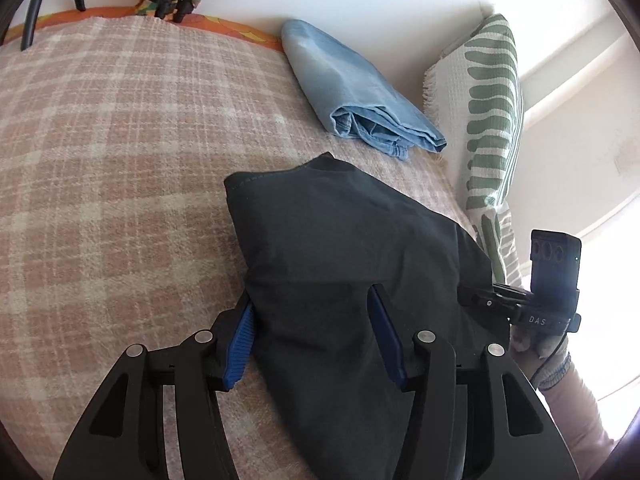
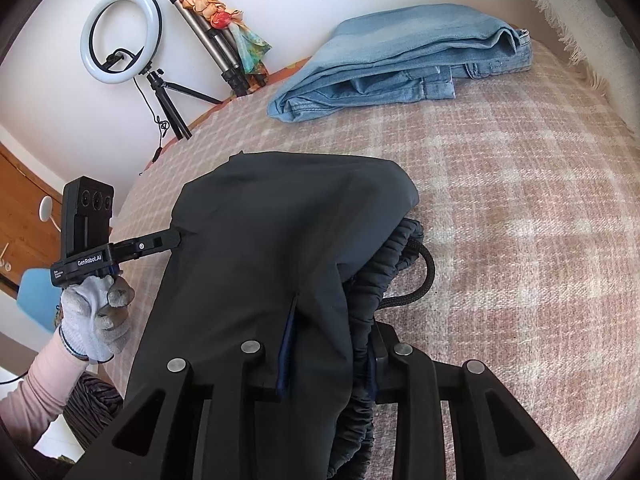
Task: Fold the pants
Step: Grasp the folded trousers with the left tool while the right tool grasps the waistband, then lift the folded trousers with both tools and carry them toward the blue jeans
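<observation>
Left wrist view: left tongs (image 1: pixel 312 324) gape over the pants (image 1: pixel 344 248); right tongs (image 2: pixel 328 340) grip the waistband. Released fabric may spring unfolded.

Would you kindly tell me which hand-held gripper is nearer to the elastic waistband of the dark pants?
Right. The right hand-held gripper has the gathered waistband bunched between its fingers; the left hand-held gripper stands open at the opposite edge of the dark pants.

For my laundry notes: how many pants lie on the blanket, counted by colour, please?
Dark pants: 1
Light blue jeans: 1
Total: 2
</observation>
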`<state>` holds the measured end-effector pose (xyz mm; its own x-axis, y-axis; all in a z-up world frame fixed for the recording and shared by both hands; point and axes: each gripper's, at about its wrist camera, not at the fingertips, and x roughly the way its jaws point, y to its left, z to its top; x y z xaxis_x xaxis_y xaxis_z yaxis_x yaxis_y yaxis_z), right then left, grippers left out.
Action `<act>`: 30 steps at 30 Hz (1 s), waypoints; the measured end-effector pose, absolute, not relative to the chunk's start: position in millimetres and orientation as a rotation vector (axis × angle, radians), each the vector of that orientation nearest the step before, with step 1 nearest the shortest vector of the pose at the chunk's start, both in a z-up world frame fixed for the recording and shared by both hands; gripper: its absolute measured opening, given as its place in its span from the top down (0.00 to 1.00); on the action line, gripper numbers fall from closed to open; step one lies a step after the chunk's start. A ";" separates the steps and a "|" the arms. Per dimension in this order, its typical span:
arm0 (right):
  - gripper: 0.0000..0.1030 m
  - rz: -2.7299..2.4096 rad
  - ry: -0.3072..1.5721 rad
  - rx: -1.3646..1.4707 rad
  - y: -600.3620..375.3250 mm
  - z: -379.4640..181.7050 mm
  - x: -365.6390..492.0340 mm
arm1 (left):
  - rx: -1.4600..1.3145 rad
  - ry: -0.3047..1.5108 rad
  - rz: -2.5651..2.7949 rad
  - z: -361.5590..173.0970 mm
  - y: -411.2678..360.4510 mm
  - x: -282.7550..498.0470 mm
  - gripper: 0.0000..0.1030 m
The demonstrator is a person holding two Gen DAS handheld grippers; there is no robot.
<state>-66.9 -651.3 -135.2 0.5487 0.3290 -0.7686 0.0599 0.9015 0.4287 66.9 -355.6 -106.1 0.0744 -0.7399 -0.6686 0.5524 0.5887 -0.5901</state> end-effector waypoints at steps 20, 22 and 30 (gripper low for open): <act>0.82 0.039 0.843 0.257 -605.9 -76.9 -92.5 | -0.109 0.869 -0.928 -39.2 -359.3 26.3 0.92; 0.83 0.032 0.816 0.249 -603.1 -64.4 -98.3 | -0.096 0.835 -0.935 -27.9 -360.7 21.2 0.93; 0.83 -0.030 0.669 0.158 -599.9 1.3 -110.8 | -0.134 0.715 -0.975 25.2 -362.2 19.2 0.93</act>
